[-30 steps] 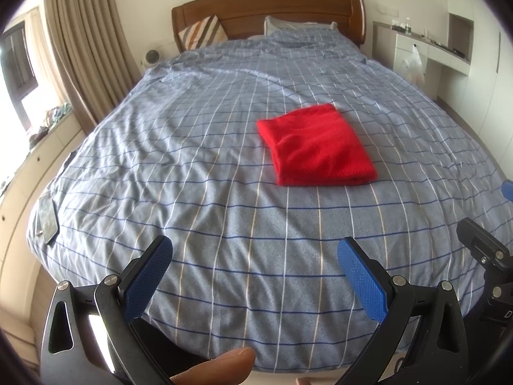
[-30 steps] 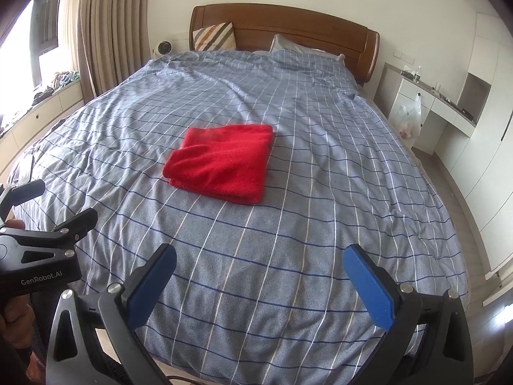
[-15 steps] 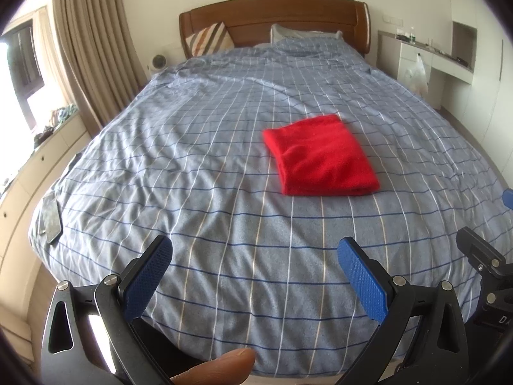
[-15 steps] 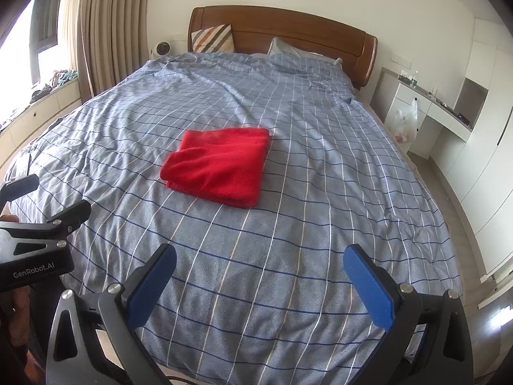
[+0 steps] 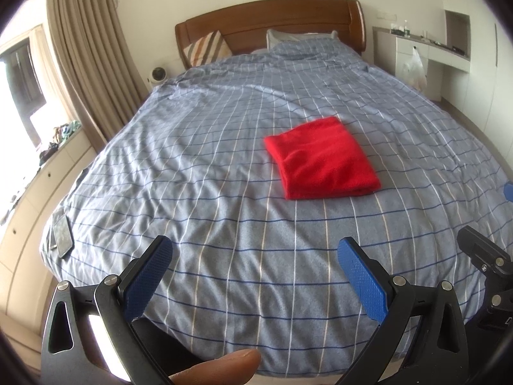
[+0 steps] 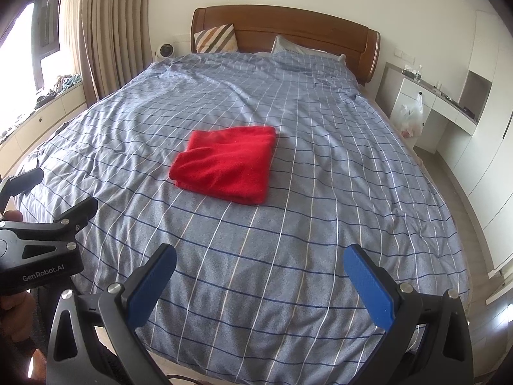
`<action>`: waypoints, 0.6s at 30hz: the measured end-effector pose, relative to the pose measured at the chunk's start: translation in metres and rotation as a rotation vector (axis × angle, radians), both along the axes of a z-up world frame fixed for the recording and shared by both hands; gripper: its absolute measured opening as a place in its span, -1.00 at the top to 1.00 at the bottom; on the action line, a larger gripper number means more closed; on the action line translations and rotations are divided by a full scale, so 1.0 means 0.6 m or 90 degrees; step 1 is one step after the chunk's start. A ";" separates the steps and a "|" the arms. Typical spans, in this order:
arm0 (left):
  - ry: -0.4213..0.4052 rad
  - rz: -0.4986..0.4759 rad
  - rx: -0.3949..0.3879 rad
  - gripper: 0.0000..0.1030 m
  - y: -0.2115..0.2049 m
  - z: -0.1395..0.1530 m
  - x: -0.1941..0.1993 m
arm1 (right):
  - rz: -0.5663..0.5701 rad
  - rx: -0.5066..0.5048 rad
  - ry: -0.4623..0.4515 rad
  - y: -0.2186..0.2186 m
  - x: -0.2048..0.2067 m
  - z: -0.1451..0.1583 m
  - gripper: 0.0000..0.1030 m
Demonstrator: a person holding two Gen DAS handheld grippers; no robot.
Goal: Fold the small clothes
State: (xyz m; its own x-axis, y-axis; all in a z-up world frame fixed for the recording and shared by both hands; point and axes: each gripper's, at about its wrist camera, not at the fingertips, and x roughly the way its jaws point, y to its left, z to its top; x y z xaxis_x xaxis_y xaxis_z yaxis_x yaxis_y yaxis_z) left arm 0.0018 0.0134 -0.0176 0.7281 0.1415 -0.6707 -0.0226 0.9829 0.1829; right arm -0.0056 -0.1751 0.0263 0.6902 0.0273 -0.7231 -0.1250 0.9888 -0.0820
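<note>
Retreat continues: both grippers, left (image 5: 255, 261) and right (image 6: 259, 268), jaws apart and empty, have drawn back from the folded red cloth (image 6: 226, 168) on the bed (image 6: 320, 224), so folding looks finished.

Free room and obstacles. The blue checked bedspread (image 6: 288, 224) lies flat and bare between both grippers' spread blue pads and the folded red cloth (image 6: 226, 163), the only raised item mid-bed. A phone (image 5: 61, 235) sits at the near left corner. Pillows (image 6: 214, 42) and headboard (image 6: 285, 29) bound the far end; a white desk (image 6: 445, 109) flanks the right.
</note>
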 end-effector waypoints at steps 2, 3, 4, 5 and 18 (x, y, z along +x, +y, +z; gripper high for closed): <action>0.003 0.001 -0.008 -1.00 0.003 -0.001 0.000 | -0.001 0.001 -0.003 0.000 -0.001 0.002 -0.99; 0.002 0.002 -0.007 -1.00 0.003 0.000 -0.001 | -0.001 0.001 -0.003 0.000 -0.001 0.003 -0.99; 0.002 0.002 -0.006 -1.00 0.003 0.001 -0.001 | -0.001 0.001 -0.004 0.001 -0.002 0.004 -0.99; 0.002 0.002 -0.006 -1.00 0.003 0.002 -0.001 | 0.000 0.001 -0.004 0.001 -0.002 0.005 -0.99; 0.019 0.005 -0.039 -1.00 0.003 0.009 0.008 | -0.004 0.001 -0.023 -0.008 -0.009 0.021 -0.99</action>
State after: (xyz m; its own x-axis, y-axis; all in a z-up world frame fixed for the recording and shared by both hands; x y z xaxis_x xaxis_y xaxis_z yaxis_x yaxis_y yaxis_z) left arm 0.0066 0.0152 -0.0119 0.7069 0.1059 -0.6993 -0.0264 0.9920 0.1236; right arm -0.0109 -0.1796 0.0389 0.7162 0.0238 -0.6975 -0.1151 0.9898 -0.0844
